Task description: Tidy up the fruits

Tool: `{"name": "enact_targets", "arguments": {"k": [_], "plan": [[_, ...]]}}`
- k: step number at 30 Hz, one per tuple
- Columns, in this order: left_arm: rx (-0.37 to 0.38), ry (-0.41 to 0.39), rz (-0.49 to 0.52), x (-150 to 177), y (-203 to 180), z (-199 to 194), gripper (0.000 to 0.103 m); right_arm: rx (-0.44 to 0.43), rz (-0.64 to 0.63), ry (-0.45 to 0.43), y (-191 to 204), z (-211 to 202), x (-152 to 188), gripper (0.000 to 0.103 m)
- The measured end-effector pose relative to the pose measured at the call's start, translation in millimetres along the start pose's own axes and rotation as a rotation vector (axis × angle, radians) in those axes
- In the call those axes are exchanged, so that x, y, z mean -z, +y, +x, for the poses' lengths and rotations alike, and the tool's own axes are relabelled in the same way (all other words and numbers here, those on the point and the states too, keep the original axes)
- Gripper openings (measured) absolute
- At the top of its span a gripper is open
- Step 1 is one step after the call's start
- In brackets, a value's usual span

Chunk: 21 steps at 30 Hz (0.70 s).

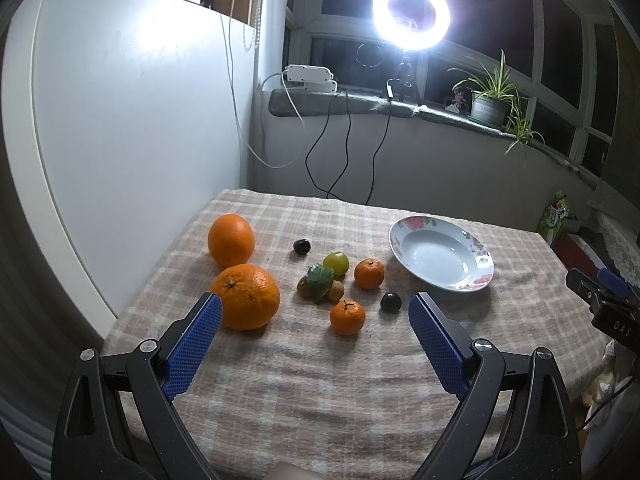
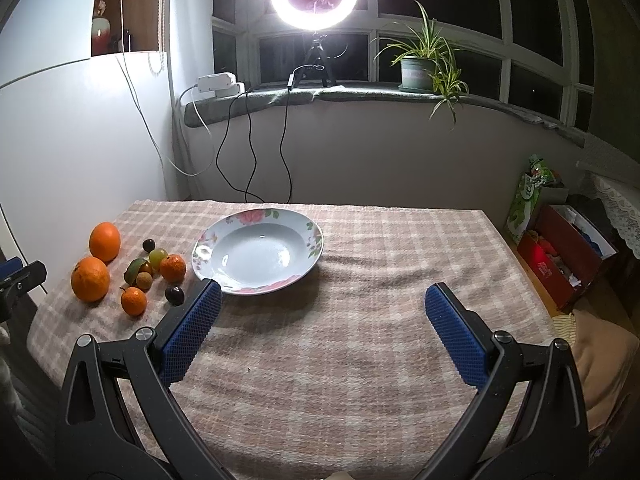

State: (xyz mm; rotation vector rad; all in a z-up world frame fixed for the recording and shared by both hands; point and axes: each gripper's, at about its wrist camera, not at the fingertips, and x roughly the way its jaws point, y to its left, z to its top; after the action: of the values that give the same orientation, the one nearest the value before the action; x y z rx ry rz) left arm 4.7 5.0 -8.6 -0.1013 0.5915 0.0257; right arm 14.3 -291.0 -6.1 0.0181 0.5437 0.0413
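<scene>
both grippers' fingers spread, empty (left gripper (image 1: 316, 306), right gripper (image 2: 323, 296)); plate (image 2: 256, 254) seemingly bare beside oranges (image 1: 245, 296).

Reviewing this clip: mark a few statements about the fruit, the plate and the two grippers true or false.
1. The plate holds no fruit. True.
2. The left gripper is shut on a mandarin. False: its jaws stand open, holding nothing.
3. Two large oranges lie on the cloth, left of the plate. True.
4. The right gripper is open. True.
5. The green grape lies in the plate. False: it lies on the checked cloth among the other fruit.
</scene>
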Motion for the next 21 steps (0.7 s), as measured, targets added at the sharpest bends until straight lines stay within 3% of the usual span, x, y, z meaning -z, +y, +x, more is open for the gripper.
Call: {"name": "enact_targets", "arguments": {"k": [11, 21], "plan": [[-0.027, 0.053, -0.093, 12, 46, 13, 0.094, -0.116, -0.044, 0.021, 23, 13, -3, 0.103], [0.023, 0.103, -0.209, 23, 79, 27, 0.093, -0.337, -0.085, 0.101, 72, 44, -13, 0.103]]}}
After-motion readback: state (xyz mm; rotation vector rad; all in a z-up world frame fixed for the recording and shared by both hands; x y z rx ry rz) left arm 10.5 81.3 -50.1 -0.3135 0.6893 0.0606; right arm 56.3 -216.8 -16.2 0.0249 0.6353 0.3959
